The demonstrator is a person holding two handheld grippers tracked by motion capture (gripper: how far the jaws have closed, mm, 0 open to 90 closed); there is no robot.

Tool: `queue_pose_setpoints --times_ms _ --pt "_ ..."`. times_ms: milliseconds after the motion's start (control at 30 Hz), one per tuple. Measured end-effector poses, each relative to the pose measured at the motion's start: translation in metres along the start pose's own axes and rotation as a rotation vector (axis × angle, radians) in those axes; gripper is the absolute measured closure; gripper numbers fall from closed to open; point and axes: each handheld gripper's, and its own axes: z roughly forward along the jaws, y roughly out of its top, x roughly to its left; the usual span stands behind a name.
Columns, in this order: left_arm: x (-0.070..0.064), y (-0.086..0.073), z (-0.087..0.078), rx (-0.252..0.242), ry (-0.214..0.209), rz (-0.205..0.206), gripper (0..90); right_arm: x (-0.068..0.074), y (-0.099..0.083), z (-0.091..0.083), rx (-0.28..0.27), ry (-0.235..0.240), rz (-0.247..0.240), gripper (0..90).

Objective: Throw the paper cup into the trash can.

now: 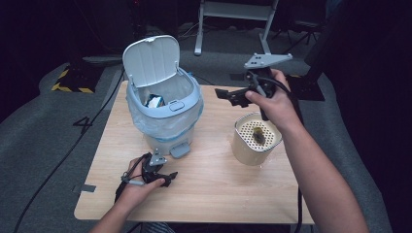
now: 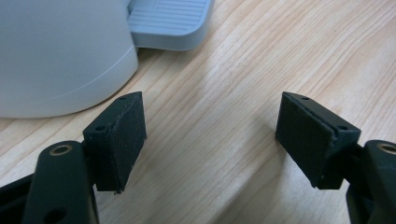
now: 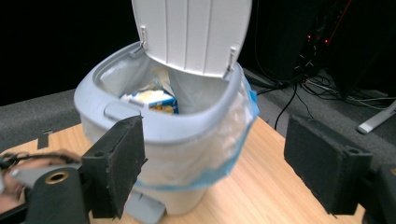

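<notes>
A small pedal bin (image 1: 165,109) stands near the far left part of the wooden table (image 1: 209,189). Its lid (image 1: 151,60) stands up and open, and a little box (image 3: 152,100) with blue and yellow on it lies inside on the thin plastic bag (image 3: 219,140). The bin is smooth, pale plastic with a round body, so it is likely light and a bit slippery, and it could slide or tip if it gets a hard push. The bag is soft and crinkly and would tear easily, so it is not a good place to grab. The foot pedal (image 2: 170,21) at the bottom front is flat with little ridges, and it looks like the best spot to press. The stiff rim (image 3: 187,126) or the small catch at the front would be good spots to hold. The left gripper (image 1: 158,175) rests low on the table just in front of the pedal, and its two black jaws stand wide apart with nothing between them. The right gripper (image 1: 228,94) is up in the air beside the bin, pointing at it, and its jaws are wide apart and empty too. The pads (image 3: 119,163) look soft and a bit rough, like foam. To the right stands a cream round pot (image 1: 255,138) with a top full of tiny holes, and something dark sits on it.
</notes>
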Motion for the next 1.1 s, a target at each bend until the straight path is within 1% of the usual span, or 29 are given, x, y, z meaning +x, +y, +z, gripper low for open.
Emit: queue_pose_setpoints --times_ms 200,300,333,433,467,600,700,800,833,1033,1100 --pt "0.004 -0.002 -0.002 -0.005 0.006 -0.001 24.6 -0.008 -0.025 -0.036 -0.007 -0.020 0.019 20.4" --pt "0.004 -0.003 -0.003 -0.003 0.004 -0.003 24.6 -0.011 -0.038 -0.050 -0.007 -0.029 0.023 20.4" --pt "0.005 -0.003 -0.004 -0.002 0.010 0.005 24.5 -0.012 -0.043 -0.055 -0.006 -0.033 0.027 20.4" --pt "0.005 -0.004 -0.005 -0.004 0.009 -0.005 24.6 -0.013 -0.056 -0.064 -0.003 -0.042 0.030 20.5" --pt "0.005 -0.004 -0.005 -0.004 0.009 -0.005 24.5 -0.013 -0.063 -0.069 -0.002 -0.045 0.037 20.5" --pt "0.005 -0.004 -0.005 -0.004 0.009 -0.005 24.5 -0.012 -0.079 -0.081 0.008 -0.055 0.055 21.9" --pt "0.005 -0.005 -0.005 -0.005 0.007 -0.005 24.5 -0.012 -0.094 -0.090 0.019 -0.067 0.067 26.3" --pt "0.006 -0.005 -0.006 -0.003 0.010 0.001 24.5 -0.012 -0.111 -0.098 0.023 -0.069 0.090 25.9" --pt "0.006 -0.006 -0.006 -0.004 0.006 -0.005 24.5 -0.012 -0.115 -0.099 0.022 -0.071 0.096 25.8" --pt "0.006 -0.007 -0.007 -0.006 0.010 -0.008 24.5 -0.015 -0.150 -0.109 0.036 -0.090 0.140 27.1" --pt "0.006 -0.008 -0.007 -0.008 0.011 -0.009 24.5 -0.015 -0.165 -0.113 0.036 -0.096 0.153 28.0"
